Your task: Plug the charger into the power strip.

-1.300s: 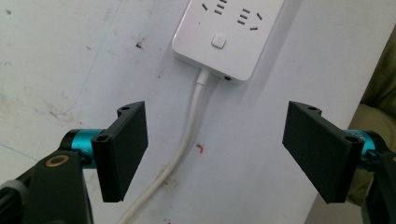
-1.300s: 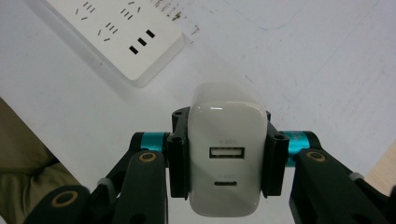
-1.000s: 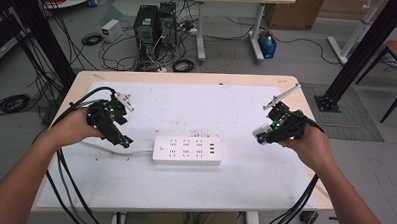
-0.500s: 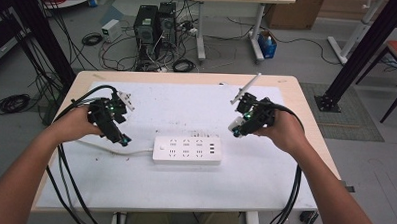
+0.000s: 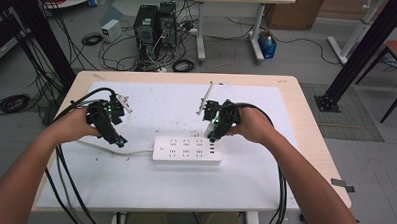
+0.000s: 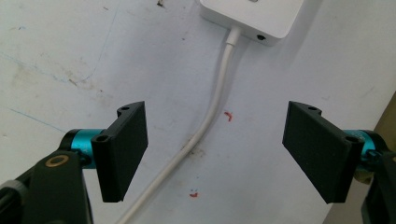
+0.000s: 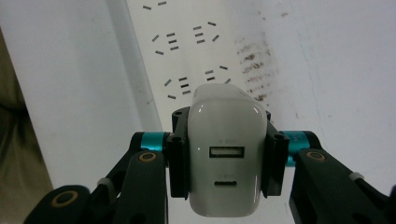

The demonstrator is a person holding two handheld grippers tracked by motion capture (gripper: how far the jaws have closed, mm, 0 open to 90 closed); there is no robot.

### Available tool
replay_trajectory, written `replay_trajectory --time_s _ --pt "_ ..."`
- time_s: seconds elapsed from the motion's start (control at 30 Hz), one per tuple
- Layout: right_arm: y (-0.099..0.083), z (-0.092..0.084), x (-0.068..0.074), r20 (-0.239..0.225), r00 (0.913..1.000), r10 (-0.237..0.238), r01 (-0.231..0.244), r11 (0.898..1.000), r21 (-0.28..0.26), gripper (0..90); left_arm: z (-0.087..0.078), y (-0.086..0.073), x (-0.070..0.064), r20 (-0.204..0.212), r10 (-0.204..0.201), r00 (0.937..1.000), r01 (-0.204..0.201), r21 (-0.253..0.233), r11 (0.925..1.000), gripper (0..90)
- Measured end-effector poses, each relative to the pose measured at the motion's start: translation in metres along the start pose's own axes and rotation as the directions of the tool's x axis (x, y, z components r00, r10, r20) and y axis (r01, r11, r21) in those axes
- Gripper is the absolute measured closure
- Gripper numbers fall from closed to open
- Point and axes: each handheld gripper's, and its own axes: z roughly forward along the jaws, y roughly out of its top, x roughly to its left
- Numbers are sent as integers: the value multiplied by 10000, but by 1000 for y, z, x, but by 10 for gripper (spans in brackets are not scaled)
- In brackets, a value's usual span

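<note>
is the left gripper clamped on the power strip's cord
No, in the left gripper view the left gripper has its jaws wide apart, and the white cord lies on the table between them, untouched.

1. Left gripper (image 5: 119, 140) pointing down at the table, jaws wide apart, nothing between them.
2. Right gripper (image 7: 228, 154) squeezed tight on a white charger (image 7: 226, 154), tipped downward.
3. Both forearms stretched forward, hands wrapped around the grippers.

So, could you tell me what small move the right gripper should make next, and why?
Probably lower the charger toward a socket: the right gripper clamps it just above the power strip, not yet plugged in. The left gripper waits open over the cord.
</note>
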Motion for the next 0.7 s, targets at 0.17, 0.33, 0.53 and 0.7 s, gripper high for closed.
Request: replay_trajectory --time_s 0.17,0.33,0.53,0.7 --pt "15 24 0 -120 9974 -715 720 9966 397 621 1 0 0 30 106 9999 -106 -146 9998 224" --pt "22 42 -1 -213 9922 -1231 1243 9898 696 622 3 -2 2 24 115 9999 -115 -62 9999 224" --pt "30 52 -5 -407 9874 -1530 1557 9847 777 622 5 -6 6 -2 29 10000 -29 -71 10000 224" --pt "36 63 -6 -704 9769 -2017 2090 9704 1206 622 8 -10 8 -4 -148 9999 148 -139 9998 224"
